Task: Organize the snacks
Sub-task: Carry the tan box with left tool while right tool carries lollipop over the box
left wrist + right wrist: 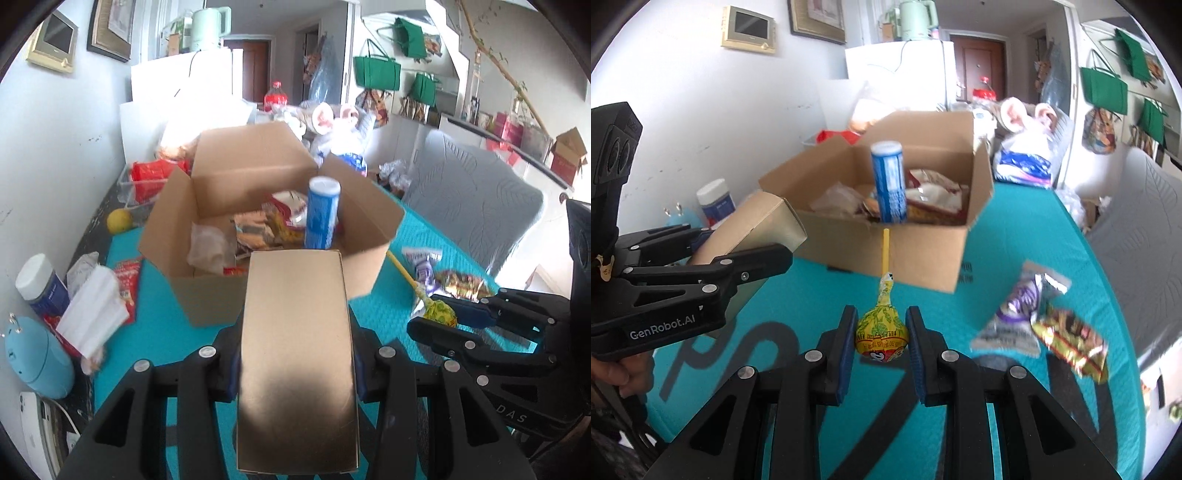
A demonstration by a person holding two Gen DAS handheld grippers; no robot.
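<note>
Left wrist view showed the left gripper (pixel 297 373) low in the frame, its two fingers pressed against the long sides of one plain tan carton (pixel 297 354), which it pinched with the far end pointing up the frame toward the cardboard box (pixel 207 295). At the lower right of that view the right gripper (pixel 432 314) held one lollipop (pixel 439 312), its yellow stick slanting up and left toward the box.

Right wrist view had the right gripper (pixel 882 334) at bottom centre, both blue pads closed onto the yellow-wrapped head of the lollipop (pixel 882 328), stick upright. At left in that view the left gripper (pixel 768 247) carried the tan carton (pixel 753 229) just beside the near left corner of the cardboard box (pixel 886 251).

The box stood open at mid-frame, four flaps spread, on the teal tabletop (pixel 1015 229). Inside it stood one blue tube can (pixel 889 182), upright with a slight lean, among several crumpled packets (too jumbled to count). At right of the frame two loose packets lay on the teal surface, touching: one purple-and-white packet (pixel 1019 314) and one gold-and-red packet (pixel 1071 339).

In the left wrist view, at the left edge, stood one white-capped jar (pixel 40 284), one pale blue rounded object (pixel 37 358), and, further up, one yellow fruit (pixel 119 220).
</note>
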